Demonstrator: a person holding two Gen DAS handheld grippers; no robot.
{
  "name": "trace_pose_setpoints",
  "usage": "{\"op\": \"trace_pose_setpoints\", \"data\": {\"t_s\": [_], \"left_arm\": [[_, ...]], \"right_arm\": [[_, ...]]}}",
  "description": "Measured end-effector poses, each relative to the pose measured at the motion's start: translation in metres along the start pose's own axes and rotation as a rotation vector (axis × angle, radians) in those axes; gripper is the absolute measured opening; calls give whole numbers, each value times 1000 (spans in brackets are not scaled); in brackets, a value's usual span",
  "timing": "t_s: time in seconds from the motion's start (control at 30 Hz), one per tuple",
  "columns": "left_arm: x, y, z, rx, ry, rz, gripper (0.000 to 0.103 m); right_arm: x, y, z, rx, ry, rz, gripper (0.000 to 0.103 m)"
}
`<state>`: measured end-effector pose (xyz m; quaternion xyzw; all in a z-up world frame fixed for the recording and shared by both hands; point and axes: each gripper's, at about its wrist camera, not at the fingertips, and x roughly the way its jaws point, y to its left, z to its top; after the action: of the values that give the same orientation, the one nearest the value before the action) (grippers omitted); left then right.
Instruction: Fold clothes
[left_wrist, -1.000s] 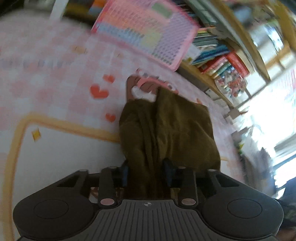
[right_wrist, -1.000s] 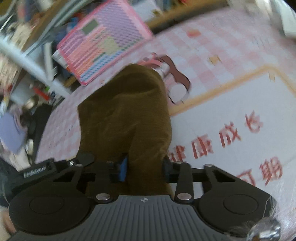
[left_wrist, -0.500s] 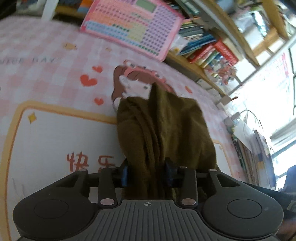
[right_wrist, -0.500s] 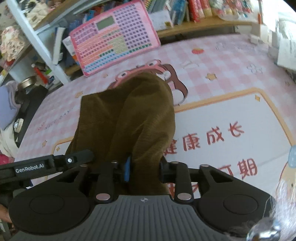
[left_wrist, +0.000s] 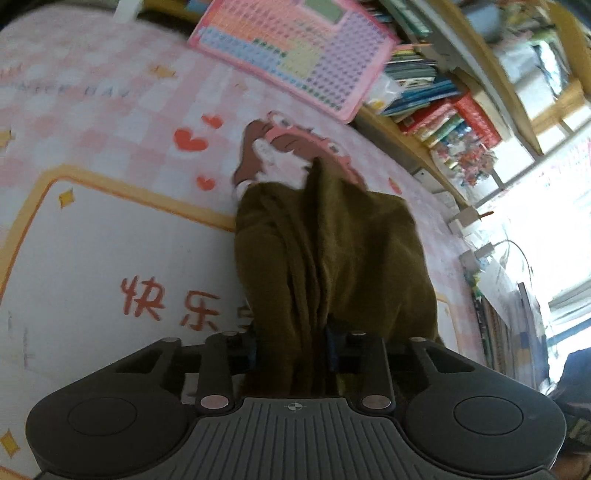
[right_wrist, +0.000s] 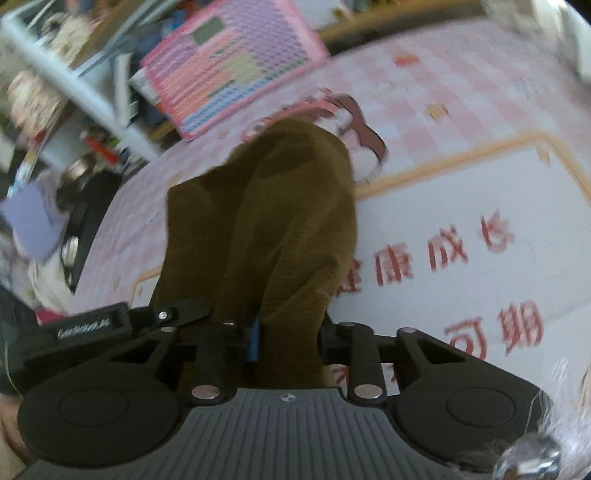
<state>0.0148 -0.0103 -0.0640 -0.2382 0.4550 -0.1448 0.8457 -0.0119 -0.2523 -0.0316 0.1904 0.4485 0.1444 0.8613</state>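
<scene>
An olive-brown garment (left_wrist: 332, 251) hangs bunched from my left gripper (left_wrist: 293, 343), whose jaws are shut on its edge. The same garment (right_wrist: 273, 221) shows in the right wrist view, and my right gripper (right_wrist: 288, 343) is shut on another part of it. The cloth drapes forward over a pink checked play mat (left_wrist: 110, 122) with a cartoon figure (left_wrist: 266, 147) and red characters (right_wrist: 461, 254). The fingertips of both grippers are hidden in the fabric. The other gripper's black body (right_wrist: 110, 325) shows at the left of the right wrist view.
A pink chart board (left_wrist: 295, 51) leans against a bookshelf (left_wrist: 443, 110) at the mat's far edge; it also shows in the right wrist view (right_wrist: 229, 66). Cluttered white shelving (right_wrist: 55, 110) stands at the left. A power strip with cables (left_wrist: 480, 251) lies beside the mat.
Both grippers keep their hold on the garment. The views have swung and tilted, with motion blur in the right wrist view; the cloth still hangs over the cartoon figure.
</scene>
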Motion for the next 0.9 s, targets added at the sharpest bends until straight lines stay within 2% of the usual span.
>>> {"op": "trace_pose_setpoints", "data": {"t_s": [0.13, 0.23, 0.5, 0.9], "left_arm": [[-21, -29, -7, 97, -95, 45, 29], [-33, -35, -9, 77, -133, 56, 29], [-30, -52, -21, 67, -126, 103, 29], [-14, -98, -24, 168, -139, 118, 29]], "right_arm": [[-19, 16, 4, -160, -89, 11, 23], [-29, 15, 8, -197, -119, 55, 23], [-34, -4, 6, -190, -91, 100, 23], [-56, -36, 13, -159, -148, 108, 23]]}}
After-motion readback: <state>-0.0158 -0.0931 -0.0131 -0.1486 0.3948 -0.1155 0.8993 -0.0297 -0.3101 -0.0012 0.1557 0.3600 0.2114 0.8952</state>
